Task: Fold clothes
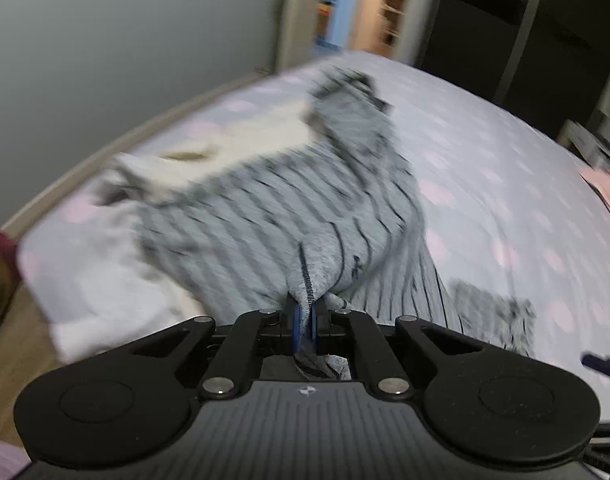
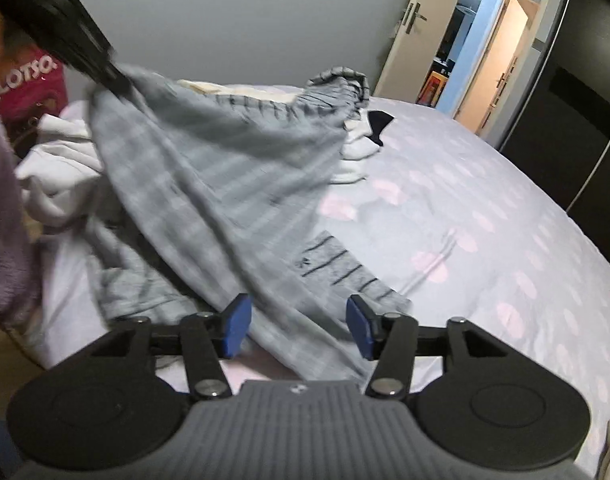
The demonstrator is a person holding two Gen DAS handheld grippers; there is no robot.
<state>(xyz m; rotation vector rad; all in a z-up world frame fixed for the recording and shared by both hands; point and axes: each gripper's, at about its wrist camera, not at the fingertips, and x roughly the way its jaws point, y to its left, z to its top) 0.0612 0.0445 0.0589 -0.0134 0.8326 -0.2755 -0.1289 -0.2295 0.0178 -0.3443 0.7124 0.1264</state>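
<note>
Folding had barely begun. At the left edge of the bed [image 2: 485, 200], spread with a pale grey sheet dotted pink, a white crumpled garment [image 2: 53, 172] lay heaped and untouched, a person's fuzzy lilac sleeve [image 2: 5, 220] beside it. The left tool [image 1: 305, 316] was clamped on a pinch of the grey knitted pullover with thin dark stripes [image 1: 273, 216], lifting that part so the cloth hung in a slope from the raised corner down to the sheet; the picture was blurred. Nearer the middle, most of the pullover sprawled unfolded, one cuff lying flat by the near edge. The right tool [image 2: 299, 326] stood with its blue pads apart, gripping nothing, cloth lying under the gap. Further right, towards the far edge, small white-and-dark clothes [image 2: 365, 136] waited unfolded. By my reading, no neat fold showed anywhere, so spreading, folding and the other garments all remained.
</note>
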